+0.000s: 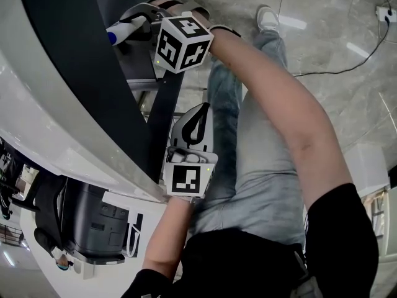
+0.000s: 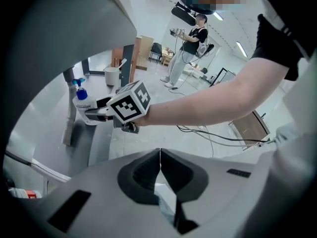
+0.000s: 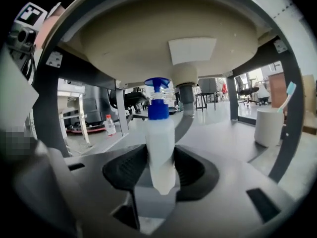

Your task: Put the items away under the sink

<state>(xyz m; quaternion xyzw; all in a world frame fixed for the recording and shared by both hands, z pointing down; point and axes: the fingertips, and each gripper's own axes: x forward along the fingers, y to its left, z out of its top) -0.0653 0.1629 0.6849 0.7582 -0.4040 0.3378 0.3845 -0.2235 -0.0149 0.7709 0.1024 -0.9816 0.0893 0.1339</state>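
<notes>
Right gripper view, bottle [image 3: 160,152] clamped between fingers [image 3: 123,171]

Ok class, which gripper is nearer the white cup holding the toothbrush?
Right. The right gripper, shut on the pump bottle, is under the sink with the white cup ahead to its right; the left gripper sits behind the right one.

btl [image 3: 160,143] in R tool [image 3: 159,168] — under basin [image 3: 124,38] | cup [image 3: 268,127] w/ toothbrush [image 3: 288,96] on shelf [image 3: 218,133] — R of btl
</notes>
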